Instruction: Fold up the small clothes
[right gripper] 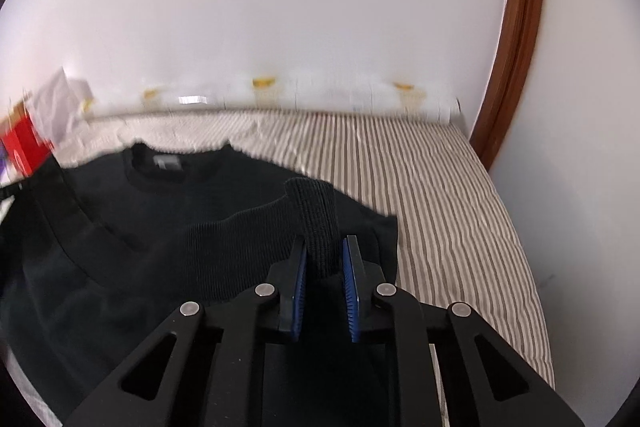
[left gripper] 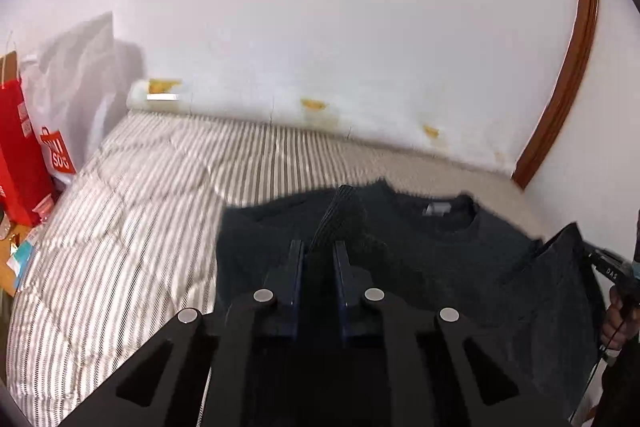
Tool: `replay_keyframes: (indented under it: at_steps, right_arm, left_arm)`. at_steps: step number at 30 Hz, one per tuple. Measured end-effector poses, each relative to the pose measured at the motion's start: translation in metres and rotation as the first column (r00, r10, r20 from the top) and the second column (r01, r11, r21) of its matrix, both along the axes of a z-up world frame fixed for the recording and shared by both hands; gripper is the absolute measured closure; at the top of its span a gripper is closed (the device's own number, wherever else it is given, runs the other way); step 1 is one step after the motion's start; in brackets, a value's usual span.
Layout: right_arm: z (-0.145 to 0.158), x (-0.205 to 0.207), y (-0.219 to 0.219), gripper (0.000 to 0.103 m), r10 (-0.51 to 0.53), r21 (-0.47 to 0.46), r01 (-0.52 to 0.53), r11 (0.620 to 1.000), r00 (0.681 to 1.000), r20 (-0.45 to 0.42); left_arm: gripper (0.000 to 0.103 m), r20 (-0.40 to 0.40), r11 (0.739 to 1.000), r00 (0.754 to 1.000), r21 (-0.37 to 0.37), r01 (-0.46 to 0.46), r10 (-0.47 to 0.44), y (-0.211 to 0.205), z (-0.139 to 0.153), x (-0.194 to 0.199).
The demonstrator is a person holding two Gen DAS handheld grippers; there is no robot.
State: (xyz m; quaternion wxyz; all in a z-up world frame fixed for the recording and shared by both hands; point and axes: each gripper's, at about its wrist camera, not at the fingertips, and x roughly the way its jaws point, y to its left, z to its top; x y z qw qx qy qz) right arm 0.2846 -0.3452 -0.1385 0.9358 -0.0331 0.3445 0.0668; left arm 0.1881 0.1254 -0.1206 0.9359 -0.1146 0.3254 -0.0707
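Sweater (left gripper: 440,239), dark and knitted, is lying on the striped bed cover (left gripper: 140,187), its collar toward the white wall (left gripper: 320,27). Left tool (left gripper: 320,247) is gripping a ribbed fold of the sweater's hem, pulled up between its blue pads. Right tool (right gripper: 325,247) is pinching another raised bunch of the ribbed hem (right gripper: 312,211), its pads pressing on both sides of it. In the left wrist view the right tool is showing at the right edge, with dark cloth hanging from it. Red shopping bag (left gripper: 20,155) is standing at the bed's left side beside a white bag (left gripper: 72,87); what they are holding is not showing. Brown wooden frame (right gripper: 516,27) is running up the wall on the right.
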Motion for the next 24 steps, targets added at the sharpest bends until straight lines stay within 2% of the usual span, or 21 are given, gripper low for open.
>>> replay_keyframes:
  at_steps: [5,9,14,17,18,19,21,22,24]
  right_arm:
    - [0.016,0.020,-0.005,0.087,-0.029,0.072,0.028,0.997,1.000,0.010]
    - [0.012,0.046,-0.008,0.087,-0.055,0.119,0.056,0.991,0.998,-0.011]
    - [-0.020,0.089,-0.002,0.087,-0.096,0.099,0.105,0.990,0.991,-0.088]
    - [-0.039,0.104,-0.002,0.087,-0.121,0.076,0.131,0.989,0.985,-0.124]
    - [-0.045,0.107,-0.002,0.089,-0.128,0.066,0.137,0.988,0.983,-0.130]
    - [-0.049,0.109,-0.003,0.101,-0.140,0.053,0.148,0.988,0.981,-0.131]
    - [-0.057,0.118,-0.008,0.103,-0.246,-0.035,0.243,0.969,0.959,-0.142]
    - [-0.062,0.123,-0.016,0.103,-0.260,-0.012,0.262,0.965,0.951,-0.169]
    - [-0.063,0.123,-0.028,0.103,-0.230,0.080,0.249,0.965,0.954,-0.190]
  left_arm:
    - [0.090,0.049,0.998,0.997,-0.030,-0.056,0.058,0.013,0.013,0.008]
    - [0.090,0.031,0.995,0.994,-0.016,-0.103,0.103,0.017,0.009,0.026]
    - [0.090,-0.033,0.990,0.990,0.039,-0.135,0.136,0.011,-0.014,0.046]
    - [0.090,-0.055,0.990,0.989,0.039,-0.137,0.139,0.012,-0.024,0.052]
    - [0.090,-0.066,0.990,0.988,0.031,-0.137,0.139,0.014,-0.026,0.055]
    - [0.090,-0.074,0.989,0.987,0.033,-0.142,0.144,0.014,-0.028,0.057]
    - [0.090,-0.109,0.989,0.983,0.033,-0.143,0.146,0.015,-0.034,0.063]
    - [0.090,-0.117,0.989,0.983,0.032,-0.142,0.145,0.015,-0.036,0.064]
    - [0.089,-0.125,0.990,0.982,0.030,-0.141,0.144,0.014,-0.037,0.064]
